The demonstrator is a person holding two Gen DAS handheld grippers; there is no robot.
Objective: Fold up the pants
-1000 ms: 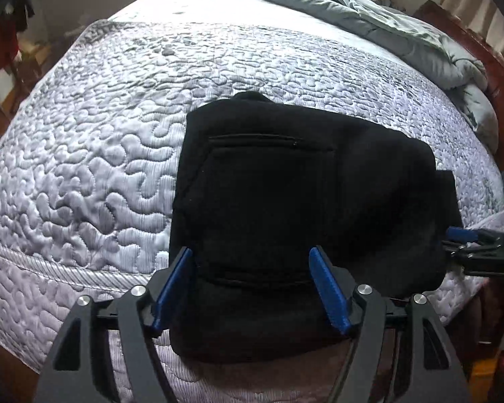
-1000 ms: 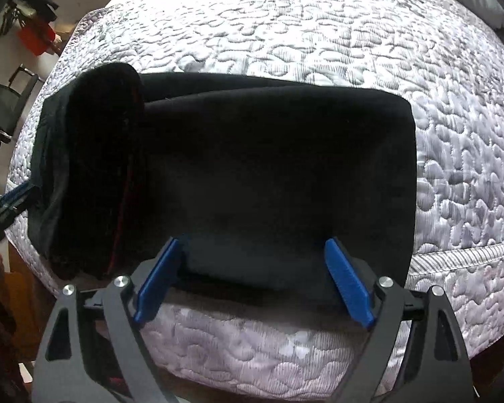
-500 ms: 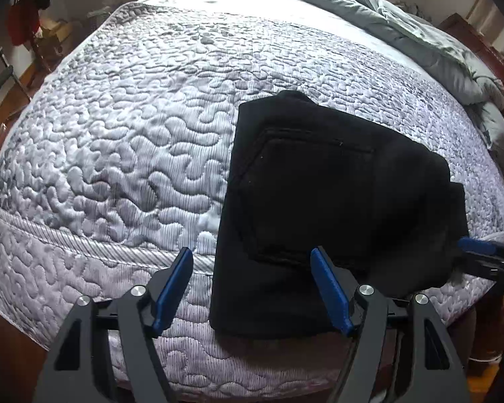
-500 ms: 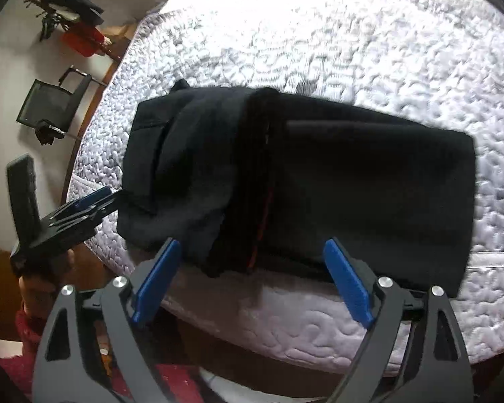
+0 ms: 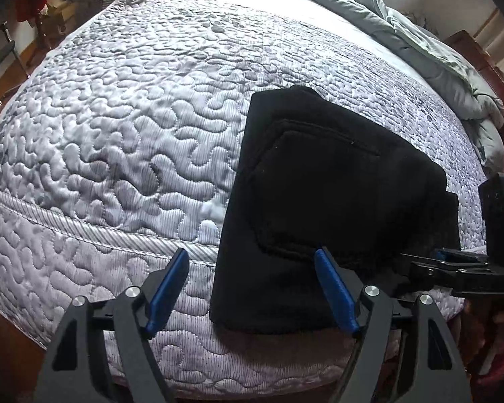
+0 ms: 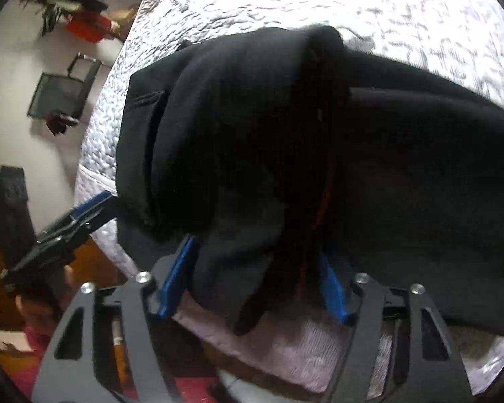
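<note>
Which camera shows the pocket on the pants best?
The left wrist view: the pocket lies sharp and whole on the pants. The right wrist view shows only a blurred sliver of it.

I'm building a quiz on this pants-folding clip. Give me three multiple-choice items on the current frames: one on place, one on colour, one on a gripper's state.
1. Where do the pants lie?
A. near the edge of the quilted bed
B. on a chair
C. on the floor

2. What colour are the pants?
A. grey
B. black
C. red

3. How is the left gripper?
A. shut on the pants
B. shut on the blanket
C. open

Key:
1 A, the quilt surrounds them, with its border seam just beside them.
2 B, the fabric is black in both views.
3 C, its blue fingers stand wide apart, clamping nothing.
</note>
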